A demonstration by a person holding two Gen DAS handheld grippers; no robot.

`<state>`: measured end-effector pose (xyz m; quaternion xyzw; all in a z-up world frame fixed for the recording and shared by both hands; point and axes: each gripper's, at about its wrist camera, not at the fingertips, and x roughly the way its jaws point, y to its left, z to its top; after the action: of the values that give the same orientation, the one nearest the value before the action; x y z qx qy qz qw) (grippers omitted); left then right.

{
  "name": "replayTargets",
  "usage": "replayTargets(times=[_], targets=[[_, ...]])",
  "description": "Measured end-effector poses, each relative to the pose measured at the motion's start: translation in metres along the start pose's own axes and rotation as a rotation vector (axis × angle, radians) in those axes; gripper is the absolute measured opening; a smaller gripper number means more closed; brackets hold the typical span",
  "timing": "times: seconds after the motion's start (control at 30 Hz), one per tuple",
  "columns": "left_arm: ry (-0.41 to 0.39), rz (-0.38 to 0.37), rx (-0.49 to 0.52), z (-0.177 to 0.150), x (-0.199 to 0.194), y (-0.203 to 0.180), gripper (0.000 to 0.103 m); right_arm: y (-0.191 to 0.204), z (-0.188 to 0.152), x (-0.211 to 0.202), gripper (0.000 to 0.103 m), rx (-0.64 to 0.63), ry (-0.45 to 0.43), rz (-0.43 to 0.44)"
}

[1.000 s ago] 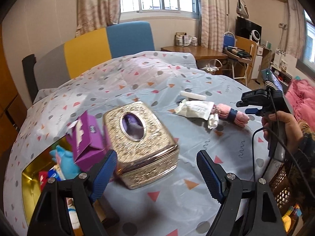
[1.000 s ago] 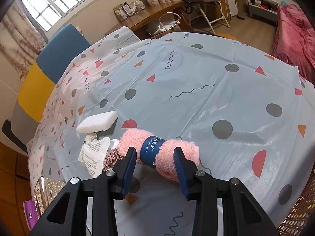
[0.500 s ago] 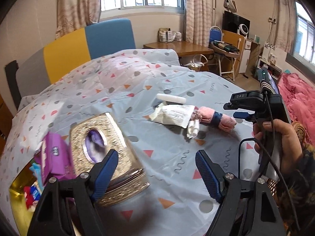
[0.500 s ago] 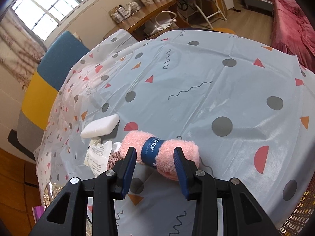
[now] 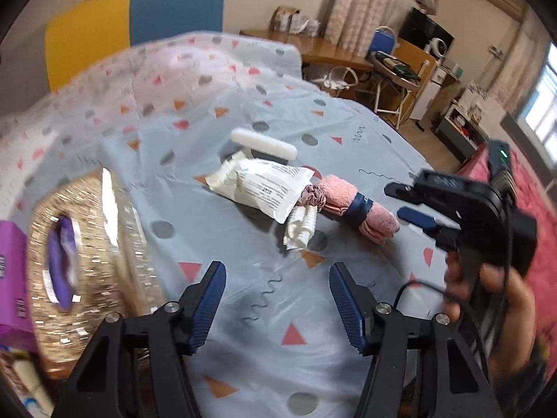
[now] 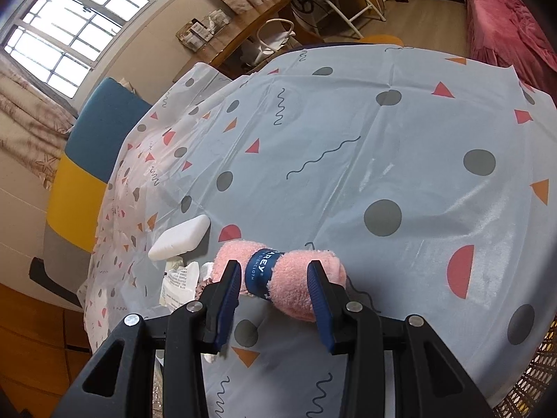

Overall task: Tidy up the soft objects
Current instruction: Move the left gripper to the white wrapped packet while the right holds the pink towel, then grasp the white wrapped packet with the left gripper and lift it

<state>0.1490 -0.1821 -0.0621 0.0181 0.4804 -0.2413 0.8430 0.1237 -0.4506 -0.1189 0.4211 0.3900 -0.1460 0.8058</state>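
A rolled pink towel with a dark blue band (image 6: 278, 278) lies on the patterned tablecloth; it also shows in the left wrist view (image 5: 358, 209). My right gripper (image 6: 275, 271) is open, its jaws straddling the roll near the band, held just above it. Beside the towel lie a white printed packet (image 5: 261, 188), a white folded cloth (image 5: 301, 226), a dusty-pink scrunchie (image 5: 310, 196) and a white sponge block (image 5: 264, 144). My left gripper (image 5: 276, 278) is open and empty, above the cloth in front of this pile.
A gold embossed tissue box (image 5: 80, 271) stands at the left, a purple packet (image 5: 10, 271) beside it. The sponge block (image 6: 179, 238) lies behind the towel. A yellow and blue chair back (image 5: 139, 24) stands beyond the table. The table edge (image 6: 515, 69) lies far right.
My left gripper has swung right, away from the tissue box and purple packet, toward the pile of soft things. My right gripper has stayed open around the pink towel.
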Motion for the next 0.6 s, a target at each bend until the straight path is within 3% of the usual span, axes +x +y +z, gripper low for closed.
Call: replayTargets(times=[0.17,0.33,0.6], targets=[[0.041,-0.036,-0.157,0.025,0.028,0.009,0.079,0.004,-0.001,0.0,0.039,-0.015,0.008,0.023],[0.078,-0.049,-0.274,0.058,0.058,0.015,0.083,0.005,-0.002,0.0,0.04,-0.015,0.014,0.05],[0.181,0.007,-0.411,0.091,0.115,0.033,0.084,0.008,-0.004,0.003,0.04,-0.017,0.039,0.087]])
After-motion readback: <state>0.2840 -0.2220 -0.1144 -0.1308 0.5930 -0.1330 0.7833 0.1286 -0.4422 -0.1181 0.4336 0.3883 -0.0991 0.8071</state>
